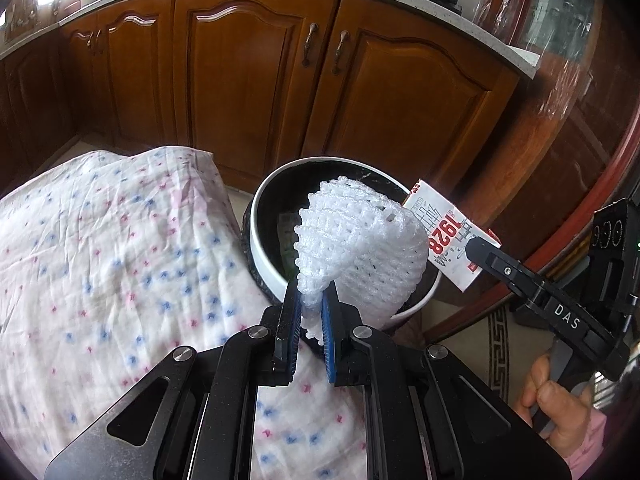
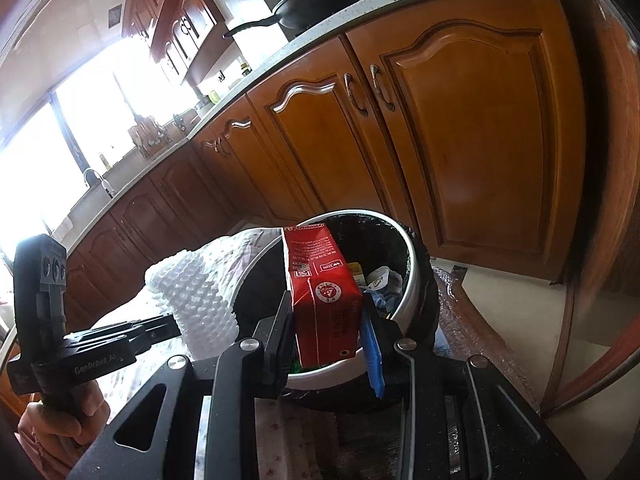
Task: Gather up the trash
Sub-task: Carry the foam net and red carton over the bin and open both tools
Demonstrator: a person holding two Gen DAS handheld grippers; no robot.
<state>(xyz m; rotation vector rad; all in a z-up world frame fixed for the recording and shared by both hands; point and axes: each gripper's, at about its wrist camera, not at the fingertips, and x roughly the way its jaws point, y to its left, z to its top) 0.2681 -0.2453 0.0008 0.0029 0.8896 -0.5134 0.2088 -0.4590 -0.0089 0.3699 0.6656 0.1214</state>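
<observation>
Two claws over one white-rimmed trash bin [image 2: 412, 276], black-lined, beside a floral-clothed surface [image 1: 100, 264] and below wooden cabinets [image 1: 248, 92]. White foam net [image 1: 360, 244]: pinched at its narrow end by the left claw [image 1: 310, 320], hanging above the bin mouth. Red carton [image 2: 324, 300]: clamped upright in the right claw [image 2: 326, 332], over the bin's near rim. Bin holds scraps.
</observation>
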